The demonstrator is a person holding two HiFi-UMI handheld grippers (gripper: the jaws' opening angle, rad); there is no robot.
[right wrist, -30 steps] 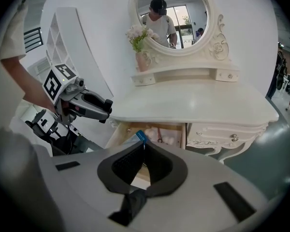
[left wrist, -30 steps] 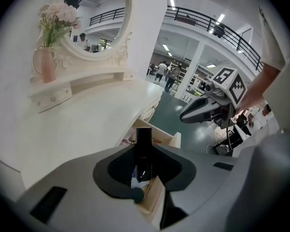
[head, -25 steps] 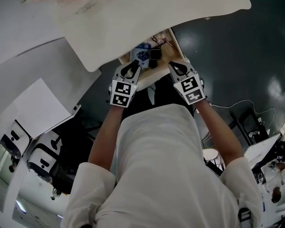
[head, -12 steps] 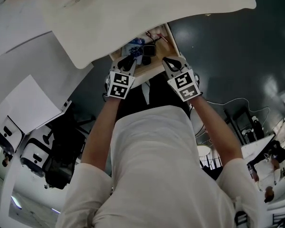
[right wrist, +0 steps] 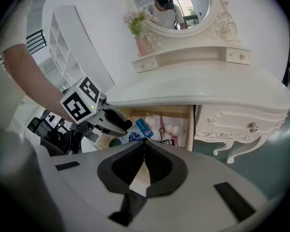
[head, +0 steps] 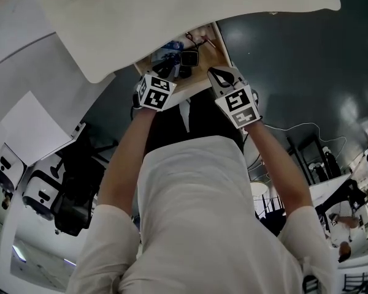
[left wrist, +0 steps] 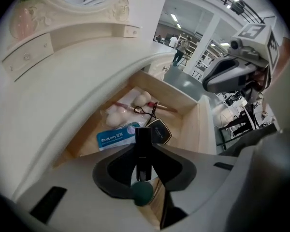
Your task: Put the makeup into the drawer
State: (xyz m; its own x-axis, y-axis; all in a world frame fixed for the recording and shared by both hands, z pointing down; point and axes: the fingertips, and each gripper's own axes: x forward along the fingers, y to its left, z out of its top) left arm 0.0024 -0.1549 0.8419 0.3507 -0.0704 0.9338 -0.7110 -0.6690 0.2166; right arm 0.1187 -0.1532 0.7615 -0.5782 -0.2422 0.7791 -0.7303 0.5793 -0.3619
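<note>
I wore a white shirt (head: 196, 213) with short, loose sleeves (head: 110, 234) that ended above the elbows. My left gripper (head: 169, 76) and right gripper (head: 221, 73) each had a smooth, pale grey shell that curved down to dark, textured pads (right wrist: 124, 163). Each one also carried a white cube (head: 155, 92) printed with black square markers on its faces.
</note>
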